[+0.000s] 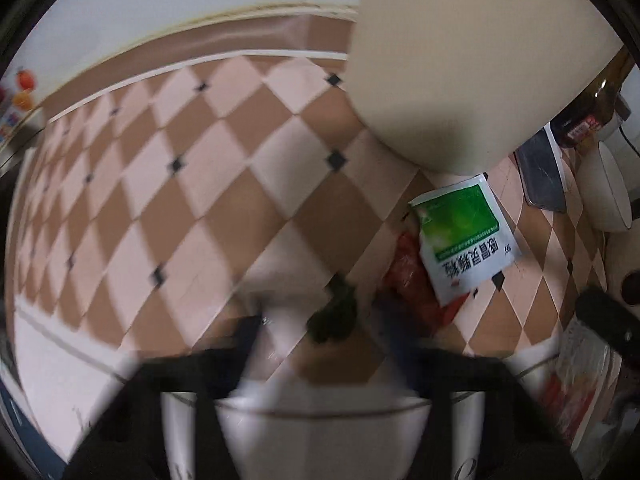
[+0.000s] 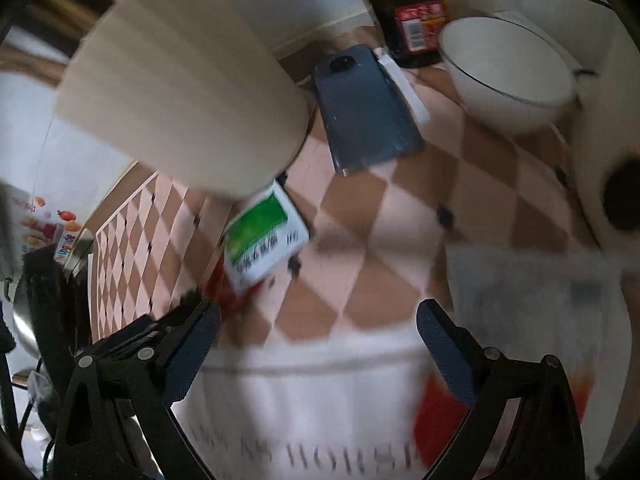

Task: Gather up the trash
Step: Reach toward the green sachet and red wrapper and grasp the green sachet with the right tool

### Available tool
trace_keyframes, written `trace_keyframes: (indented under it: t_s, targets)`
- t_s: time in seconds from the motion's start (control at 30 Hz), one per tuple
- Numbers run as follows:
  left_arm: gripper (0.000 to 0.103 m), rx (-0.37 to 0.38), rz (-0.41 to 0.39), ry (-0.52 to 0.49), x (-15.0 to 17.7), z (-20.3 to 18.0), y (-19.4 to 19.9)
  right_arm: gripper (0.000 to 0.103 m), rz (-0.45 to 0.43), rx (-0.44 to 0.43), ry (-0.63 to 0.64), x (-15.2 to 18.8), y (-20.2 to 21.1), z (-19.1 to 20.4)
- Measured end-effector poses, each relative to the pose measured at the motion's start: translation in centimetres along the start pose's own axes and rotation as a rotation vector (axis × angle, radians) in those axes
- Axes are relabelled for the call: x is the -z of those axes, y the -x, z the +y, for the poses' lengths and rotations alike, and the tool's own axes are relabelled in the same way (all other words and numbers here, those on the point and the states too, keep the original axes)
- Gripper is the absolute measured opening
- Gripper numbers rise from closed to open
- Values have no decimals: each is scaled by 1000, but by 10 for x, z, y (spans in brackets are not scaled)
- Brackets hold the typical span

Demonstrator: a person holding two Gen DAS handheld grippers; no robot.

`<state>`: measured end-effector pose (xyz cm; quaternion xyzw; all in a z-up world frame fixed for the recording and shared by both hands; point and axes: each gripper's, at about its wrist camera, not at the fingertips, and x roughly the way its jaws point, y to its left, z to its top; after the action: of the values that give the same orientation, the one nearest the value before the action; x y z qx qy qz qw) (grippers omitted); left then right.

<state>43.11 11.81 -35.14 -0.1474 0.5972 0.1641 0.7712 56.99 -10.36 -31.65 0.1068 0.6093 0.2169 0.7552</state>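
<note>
Left gripper (image 1: 320, 320) hovers over a dark green scrap (image 1: 334, 312), fingers blurred, so its grip cannot be told. Right gripper (image 2: 318, 328) gapes wide and empty, likely lining up on the green-and-white sachet (image 2: 262, 246) at its eleven o'clock, beside the tilted cream bin (image 2: 180, 92)

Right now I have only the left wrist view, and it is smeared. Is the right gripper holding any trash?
Observer: No. The right gripper has its jaws wide apart, with nothing between them.
Operator: What is the flat dark slab at my right edge?
Observer: That is a blue-grey phone lying back up, with its camera lens showing.
Operator: What lies below that gripper?
Observer: It hovers over white printed packaging with a red patch. The lettering is too blurred to read.
</note>
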Motion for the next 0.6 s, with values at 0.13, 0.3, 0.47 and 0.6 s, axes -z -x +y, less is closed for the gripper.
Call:
trace_keyframes:
  t_s: [0.13, 0.3, 0.47, 0.6]
  targets:
    - [10, -22, -22, 30, 7, 10, 5, 100, 9, -31, 34, -22, -26, 9]
    - [10, -247, -63, 113, 31, 43, 19, 97, -7, -31, 135, -28, -61, 43]
    - [10, -297, -55, 162, 46, 64, 21, 81, -71, 145, 348, -13, -91, 91]
    - [10, -294, -63, 170, 51, 66, 29, 23, -144, 261, 431, -2, -94, 104]
